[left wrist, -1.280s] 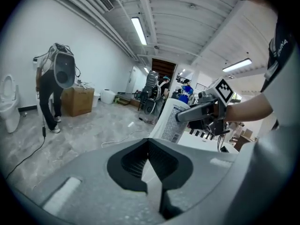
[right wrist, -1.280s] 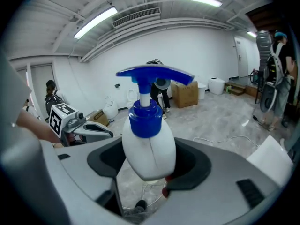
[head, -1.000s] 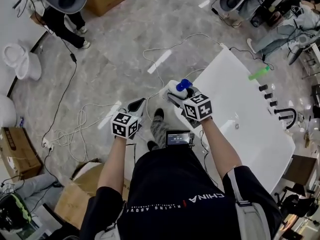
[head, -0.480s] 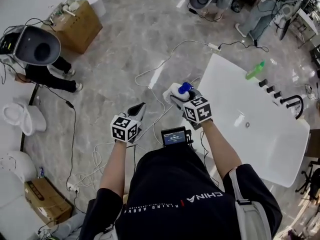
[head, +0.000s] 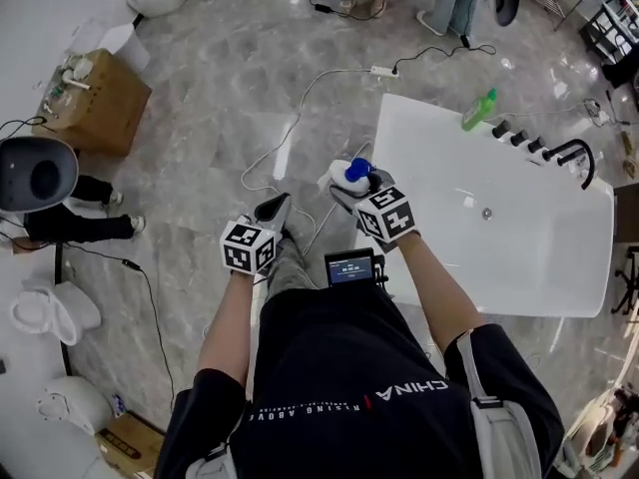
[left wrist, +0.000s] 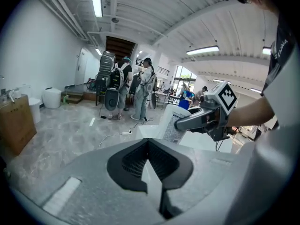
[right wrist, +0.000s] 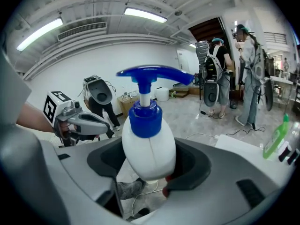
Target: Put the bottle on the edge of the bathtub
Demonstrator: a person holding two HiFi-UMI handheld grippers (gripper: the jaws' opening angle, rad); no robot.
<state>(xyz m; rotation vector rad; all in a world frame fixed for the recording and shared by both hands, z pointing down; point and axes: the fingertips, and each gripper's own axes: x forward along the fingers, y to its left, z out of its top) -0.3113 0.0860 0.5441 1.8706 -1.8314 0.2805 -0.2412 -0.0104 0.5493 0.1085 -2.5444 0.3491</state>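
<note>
A white bottle (head: pixel 349 176) with a blue pump top stands upright between the jaws of my right gripper (head: pixel 355 184), which is shut on its body. It hangs over the floor just left of the white bathtub (head: pixel 399 133), near the tub's left edge. In the right gripper view the bottle (right wrist: pixel 149 146) fills the middle and the pads (right wrist: pixel 193 165) press its sides. My left gripper (head: pixel 272 211) is shut and holds nothing, over the floor left of the bottle. The left gripper view shows its closed jaws (left wrist: pixel 148 142) and the held bottle (left wrist: pixel 169 125) beyond.
A green bottle (head: pixel 479 110) stands on the tub's far rim beside dark tap knobs and a black faucet (head: pixel 569 153). White cables (head: pixel 290 138) trail across the marble floor. A cardboard box (head: pixel 90 103) sits at the left, and people (left wrist: pixel 124 86) stand at the far end.
The view has swung round and the bathtub now lies closer and more level at the right. Both grippers travelled with the person; the bottle stays clamped in the right one.
</note>
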